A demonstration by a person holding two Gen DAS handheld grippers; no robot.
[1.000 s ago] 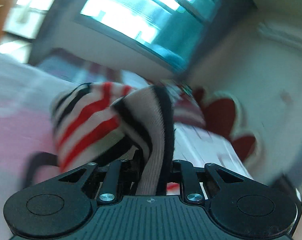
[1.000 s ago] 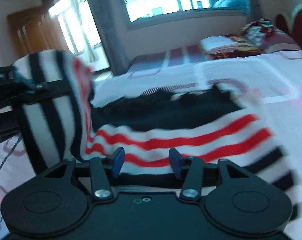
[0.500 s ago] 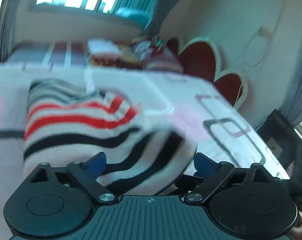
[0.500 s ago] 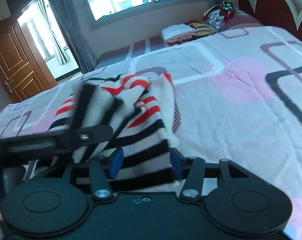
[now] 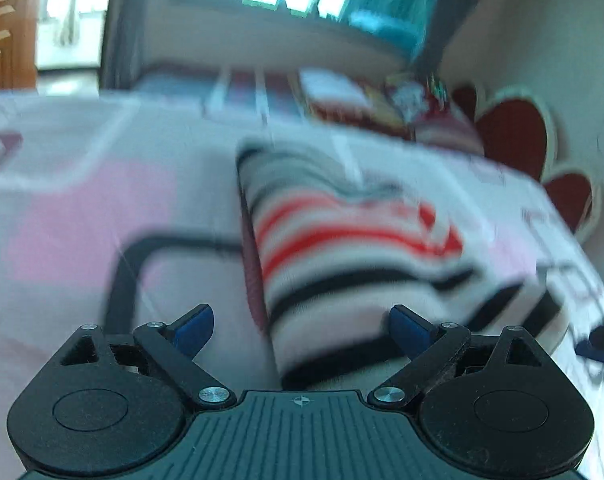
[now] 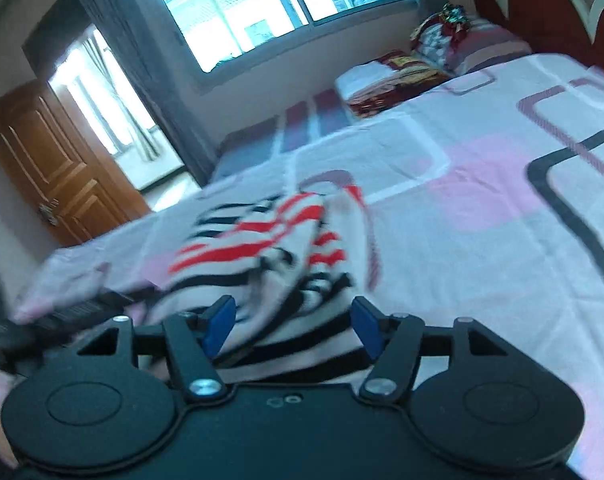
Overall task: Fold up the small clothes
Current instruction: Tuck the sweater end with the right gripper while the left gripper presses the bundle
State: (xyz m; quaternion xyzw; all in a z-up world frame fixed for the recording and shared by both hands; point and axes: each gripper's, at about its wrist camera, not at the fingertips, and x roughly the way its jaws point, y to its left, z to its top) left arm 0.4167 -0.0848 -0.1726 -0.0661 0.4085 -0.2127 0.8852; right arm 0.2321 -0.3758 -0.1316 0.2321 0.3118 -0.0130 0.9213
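A small striped garment (image 5: pixel 353 256), white with red and black stripes, lies folded in a bundle on the pink and white bedsheet (image 5: pixel 82 216). My left gripper (image 5: pixel 302 326) is open and empty just in front of its near edge. The garment also shows in the right wrist view (image 6: pixel 270 256), rumpled. My right gripper (image 6: pixel 294 324) is open, its blue fingertips (image 6: pixel 365 326) on either side of the near edge, holding nothing. The left gripper's dark body (image 6: pixel 74 308) shows at the left of the right wrist view.
Folded blankets and pillows (image 6: pixel 413 68) lie at the head of the bed by a red headboard (image 6: pixel 549 12). A window (image 6: pixel 262 4) and grey curtains are behind. A wooden door (image 6: pixel 50 168) stands at the left. The sheet stretches wide to the right.
One second ago the left gripper was shut on the lifted garment. It has let go, and the garment now lies folded on the bed. Both grippers have pulled back a little.
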